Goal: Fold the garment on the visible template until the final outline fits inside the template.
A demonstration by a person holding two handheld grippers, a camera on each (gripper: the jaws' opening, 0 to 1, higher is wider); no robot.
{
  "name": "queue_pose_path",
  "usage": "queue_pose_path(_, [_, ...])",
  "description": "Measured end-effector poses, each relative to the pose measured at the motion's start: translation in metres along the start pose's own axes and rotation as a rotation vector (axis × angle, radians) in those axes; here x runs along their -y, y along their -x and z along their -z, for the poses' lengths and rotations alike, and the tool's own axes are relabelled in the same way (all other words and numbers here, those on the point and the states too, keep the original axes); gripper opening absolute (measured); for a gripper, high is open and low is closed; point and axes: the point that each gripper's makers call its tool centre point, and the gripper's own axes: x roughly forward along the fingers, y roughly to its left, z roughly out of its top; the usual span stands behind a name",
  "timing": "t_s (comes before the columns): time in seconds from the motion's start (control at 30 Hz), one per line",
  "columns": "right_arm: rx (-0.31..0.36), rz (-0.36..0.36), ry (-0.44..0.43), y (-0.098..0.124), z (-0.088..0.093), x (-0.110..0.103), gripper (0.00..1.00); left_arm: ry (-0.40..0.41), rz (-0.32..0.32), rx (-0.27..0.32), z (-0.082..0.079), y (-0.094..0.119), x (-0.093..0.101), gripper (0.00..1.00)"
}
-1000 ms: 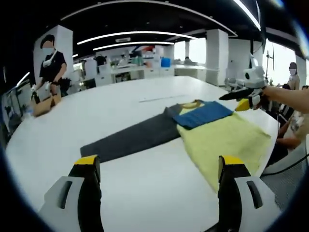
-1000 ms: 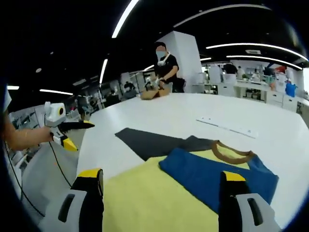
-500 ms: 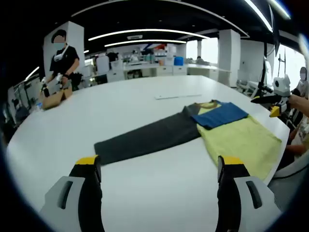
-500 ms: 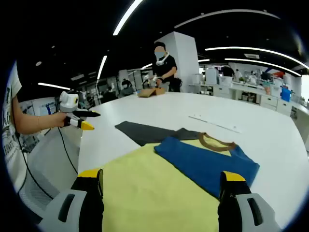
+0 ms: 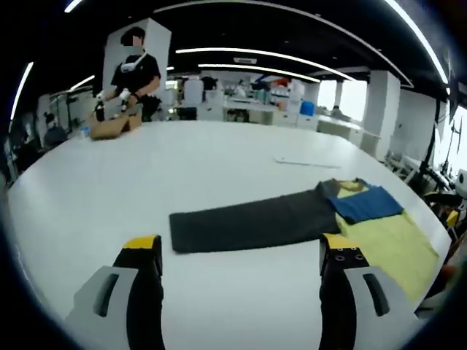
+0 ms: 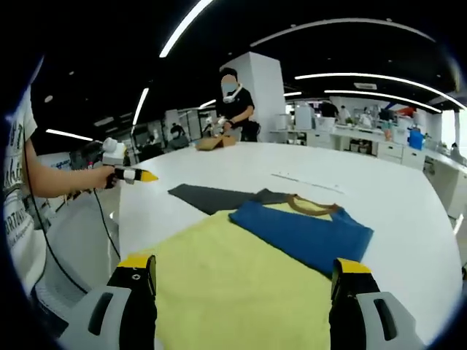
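A garment lies flat on the white table (image 5: 109, 197). It has a yellow body (image 6: 233, 273), a blue panel (image 6: 303, 230), a brown collar (image 6: 314, 206) and a long dark grey part (image 5: 255, 222) stretching away from the body. In the left gripper view, the blue panel (image 5: 368, 204) and yellow body (image 5: 390, 244) sit at the right. My left gripper (image 5: 241, 244) is open and empty, short of the grey part. My right gripper (image 6: 244, 264) is open and empty, low over the yellow body. The left gripper (image 6: 128, 173) also shows, held in a hand beyond the table's edge.
A thin white strip (image 5: 306, 162) lies on the table beyond the garment, seen also as the strip (image 6: 303, 180). A person (image 5: 131, 73) stands at the far side handling a brown item (image 5: 117, 125). Desks and shelves fill the room behind.
The left gripper has drawn back and away from the garment, so the garment looks smaller and sits further right in its view. The garment itself lies as before. Both grippers stay open.
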Motion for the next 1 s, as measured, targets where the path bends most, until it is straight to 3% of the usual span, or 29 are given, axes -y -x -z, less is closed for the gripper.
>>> queue_pose_path(0.17, [-0.002, 0.018, 0.000, 0.009, 0.006, -0.005, 0.99, 0.046, -0.035, -0.007, 0.004, -0.010, -0.009, 0.78])
queue_pose_path(0.37, [0.016, 0.052, 0.010, 0.015, 0.014, -0.006, 0.99, 0.098, -0.029, -0.023, 0.007, -0.026, -0.008, 0.72])
queue_pose_path(0.5, [0.005, 0.058, -0.006, 0.016, 0.021, -0.006, 0.98, 0.074, -0.068, -0.049, 0.012, -0.037, -0.019, 0.68])
queue_pose_path(0.67, [-0.006, 0.090, -0.013, 0.021, 0.024, 0.000, 0.94, 0.026, -0.122, -0.039, 0.018, -0.049, -0.037, 0.61])
queue_pose_path(0.73, [0.004, 0.103, -0.019, 0.023, 0.021, 0.005, 0.92, 0.053, -0.123, -0.031, 0.022, -0.054, -0.042, 0.59])
queue_pose_path(0.87, [0.008, 0.119, -0.021, 0.026, 0.019, 0.010, 0.92, -0.020, -0.140, -0.050, 0.031, -0.058, -0.047, 0.48])
queue_pose_path(1.0, [0.001, 0.134, -0.019, 0.026, 0.019, 0.014, 0.91, 0.001, -0.149, -0.061, 0.038, -0.060, -0.050, 0.42])
